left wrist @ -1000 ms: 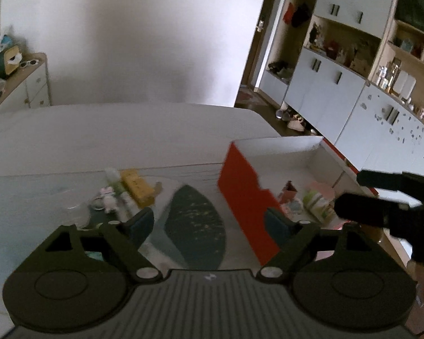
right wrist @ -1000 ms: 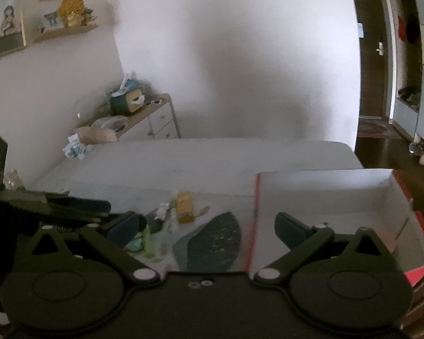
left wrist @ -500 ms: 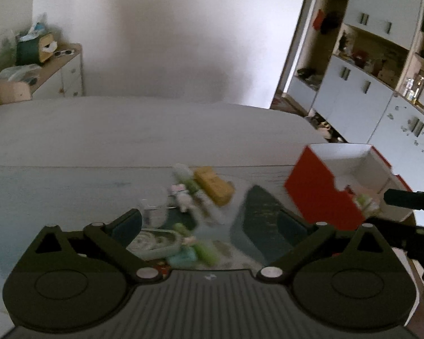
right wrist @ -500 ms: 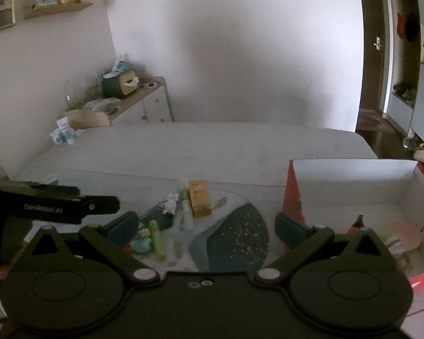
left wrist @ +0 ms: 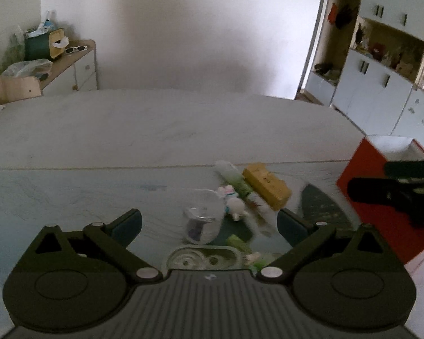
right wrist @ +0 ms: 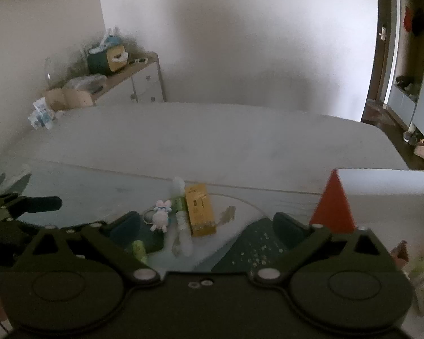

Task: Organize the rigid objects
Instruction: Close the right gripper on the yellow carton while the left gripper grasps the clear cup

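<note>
Small objects lie in a cluster on the table: a yellow box (left wrist: 267,185) (right wrist: 199,210), a clear tube with a green label (left wrist: 234,179) (right wrist: 179,209), a white bunny toy (left wrist: 233,200) (right wrist: 161,216), a clear glass (left wrist: 202,220) and a clear case (left wrist: 202,257). My left gripper (left wrist: 209,223) is open and empty just before the glass. My right gripper (right wrist: 207,226) is open and empty above the cluster. A red and white box (left wrist: 376,197) (right wrist: 381,195) stands at the right.
A dark green leaf-shaped mat (left wrist: 322,209) (right wrist: 254,245) lies between the cluster and the box. A white bed (left wrist: 169,124) lies behind the table. A sideboard (left wrist: 70,67) stands at the back left, white cabinets (left wrist: 381,84) at the right.
Both grippers have swung left, from the red box towards the cluster of objects. The box has slid to the right edge of both views. Both jaws stay open.
</note>
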The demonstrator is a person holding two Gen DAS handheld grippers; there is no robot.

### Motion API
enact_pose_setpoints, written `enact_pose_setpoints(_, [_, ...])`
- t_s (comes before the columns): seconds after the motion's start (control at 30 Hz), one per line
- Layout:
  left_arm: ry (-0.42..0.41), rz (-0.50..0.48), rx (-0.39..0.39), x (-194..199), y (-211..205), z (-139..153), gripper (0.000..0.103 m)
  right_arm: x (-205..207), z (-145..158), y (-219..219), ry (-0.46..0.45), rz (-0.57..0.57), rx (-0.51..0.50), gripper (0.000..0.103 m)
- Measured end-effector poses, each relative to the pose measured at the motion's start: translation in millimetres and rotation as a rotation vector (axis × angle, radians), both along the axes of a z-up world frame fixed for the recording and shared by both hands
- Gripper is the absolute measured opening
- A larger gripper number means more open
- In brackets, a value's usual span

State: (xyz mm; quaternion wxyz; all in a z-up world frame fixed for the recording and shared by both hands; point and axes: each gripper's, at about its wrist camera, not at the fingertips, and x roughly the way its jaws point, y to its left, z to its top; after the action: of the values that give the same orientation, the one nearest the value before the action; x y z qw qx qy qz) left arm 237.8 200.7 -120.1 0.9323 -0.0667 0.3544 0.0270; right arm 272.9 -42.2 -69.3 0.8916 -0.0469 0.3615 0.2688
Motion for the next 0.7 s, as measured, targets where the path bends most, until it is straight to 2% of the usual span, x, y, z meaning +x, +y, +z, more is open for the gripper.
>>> enact_pose_setpoints(0.2, [0.02, 0.009, 0.032, 18, 5, -15, 0.102, 28, -22, 24, 0.038, 0.02, -0.05, 0.093])
enact_pose_setpoints(0.27, [0.032, 0.01, 0.027, 24, 9, -20, 0.102, 38, -29, 29, 0.058, 0.019, -0.058, 0.086])
enact_pose_setpoints(0.5, [0.068, 0.032, -0.017, 38, 20, -38, 0.102, 58, -50, 46, 0.102, 0.036, -0.101, 0.074])
enact_pose_setpoints(0.7, [0.081, 0.034, -0.017, 45, 22, -45, 0.101, 68, -64, 51, 0.147, 0.04, -0.097, 0.056])
